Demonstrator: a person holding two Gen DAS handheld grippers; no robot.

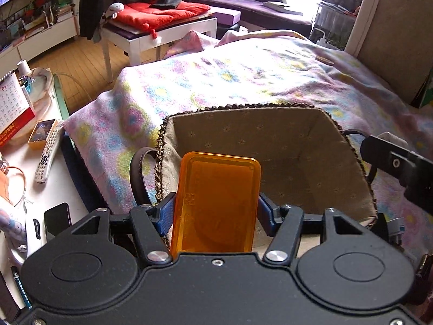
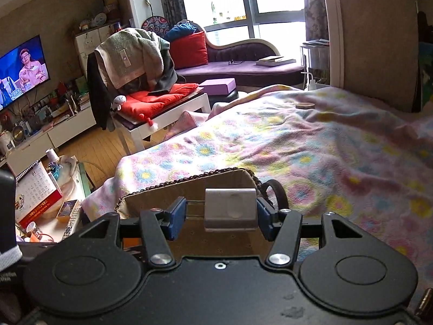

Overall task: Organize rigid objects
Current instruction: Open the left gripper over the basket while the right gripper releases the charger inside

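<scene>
Left tool (image 1: 215, 210) pinches a translucent orange plastic lid (image 1: 216, 203) over the fabric-lined woven basket (image 1: 270, 146) on the bed; right tool (image 2: 220, 216) pinches a small grey metal block (image 2: 230, 211) above the basket's right rim. Best lower each well inside before spreading, avoid the rim.

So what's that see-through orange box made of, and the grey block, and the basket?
The translucent orange rectangular box, held in the left gripper, looks like glossy hard plastic: light glows through it. The matte grey block in the right gripper has a dull sheen, so plastic or metal, hard to tell. The woven basket has a braided fibre rim and a beige printed cloth lining.
</scene>
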